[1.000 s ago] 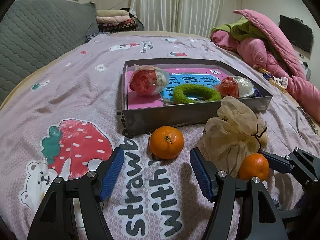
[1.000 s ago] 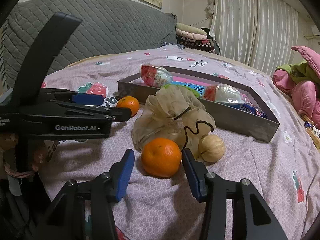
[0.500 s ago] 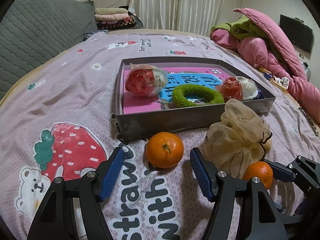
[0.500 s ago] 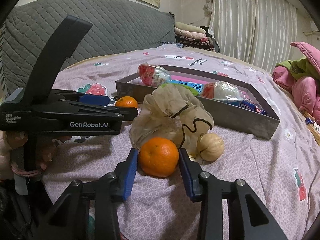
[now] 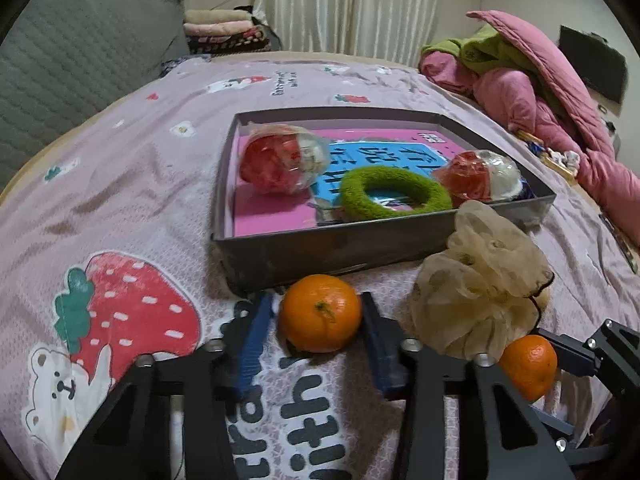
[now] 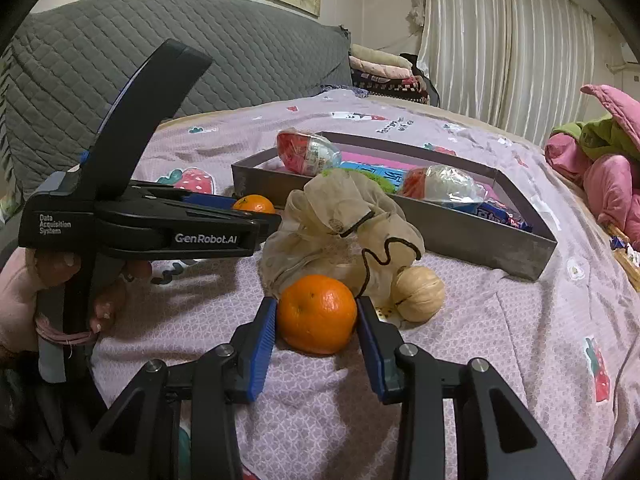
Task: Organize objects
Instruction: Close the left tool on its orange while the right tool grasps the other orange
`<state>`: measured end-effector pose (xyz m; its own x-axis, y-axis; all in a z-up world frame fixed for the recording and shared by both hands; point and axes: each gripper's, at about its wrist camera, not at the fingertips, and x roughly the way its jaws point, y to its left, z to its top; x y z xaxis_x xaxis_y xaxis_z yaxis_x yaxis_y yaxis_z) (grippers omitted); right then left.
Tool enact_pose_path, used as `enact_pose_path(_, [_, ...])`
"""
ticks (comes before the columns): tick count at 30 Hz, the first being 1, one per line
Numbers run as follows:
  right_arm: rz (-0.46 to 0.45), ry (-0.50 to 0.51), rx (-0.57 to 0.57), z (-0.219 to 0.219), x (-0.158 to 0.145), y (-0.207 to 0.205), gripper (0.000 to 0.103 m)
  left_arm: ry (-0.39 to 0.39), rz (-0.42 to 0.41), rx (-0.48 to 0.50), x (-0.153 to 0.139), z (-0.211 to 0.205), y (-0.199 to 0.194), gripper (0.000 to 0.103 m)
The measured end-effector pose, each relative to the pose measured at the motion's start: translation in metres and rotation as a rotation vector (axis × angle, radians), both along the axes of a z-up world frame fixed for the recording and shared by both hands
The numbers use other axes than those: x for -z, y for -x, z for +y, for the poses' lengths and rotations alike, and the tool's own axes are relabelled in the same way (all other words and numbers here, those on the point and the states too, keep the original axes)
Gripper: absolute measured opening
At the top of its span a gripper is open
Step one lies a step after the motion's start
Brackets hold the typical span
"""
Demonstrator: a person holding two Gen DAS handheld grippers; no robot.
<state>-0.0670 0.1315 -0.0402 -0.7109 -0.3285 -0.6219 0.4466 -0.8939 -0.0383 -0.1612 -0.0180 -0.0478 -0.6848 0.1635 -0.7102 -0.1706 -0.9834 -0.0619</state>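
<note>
Two oranges lie on the bedspread in front of a grey box tray (image 5: 320,250). My left gripper (image 5: 318,312) has closed around the left orange (image 5: 320,312), with both blue pads against its sides. My right gripper (image 6: 316,314) is shut on the other orange (image 6: 316,312), which also shows in the left wrist view (image 5: 528,364). A beige mesh pouch (image 5: 480,292) sits between the two oranges. A walnut (image 6: 418,294) lies beside the pouch. The tray holds two wrapped red and white balls (image 5: 280,160), a green fuzzy ring (image 5: 394,194) and a pink and blue book.
The tray (image 6: 460,232) stands just behind the oranges. A pile of pink and green quilts (image 5: 540,80) lies at the far right. A grey padded headboard (image 6: 200,72) rises at the left. Folded cloths (image 5: 224,32) are stacked at the back.
Both grippers moved forward and their jaws narrowed onto the oranges. The left gripper went from wide open behind its orange to pads against its sides.
</note>
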Motion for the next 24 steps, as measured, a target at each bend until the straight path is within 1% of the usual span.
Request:
enact_pose_path(3, [0.002, 0.004, 0.0, 0.0, -0.001, 0.0, 0.04, 0.017, 0.011, 0.003, -0.001, 0.003, -0.002, 0.039])
enact_pose_path(10, [0.012, 0.023, 0.012, 0.005, -0.005, -0.001, 0.04, -0.033, 0.021, -0.002, -0.009, -0.006, -0.01, 0.038])
enact_pose_path(14, [0.024, 0.029, 0.019, 0.011, -0.008, -0.003, 0.04, -0.043, 0.056, 0.007, -0.018, -0.007, -0.023, 0.038])
enact_pose_path(20, [0.078, 0.022, 0.043, 0.018, -0.019, -0.005, 0.04, -0.045, 0.113, 0.016, -0.033, -0.008, -0.039, 0.038])
enact_pose_path(24, [0.103, 0.022, 0.067, 0.026, -0.025, -0.005, 0.04, -0.049, 0.137, 0.017, -0.038, -0.009, -0.043, 0.038])
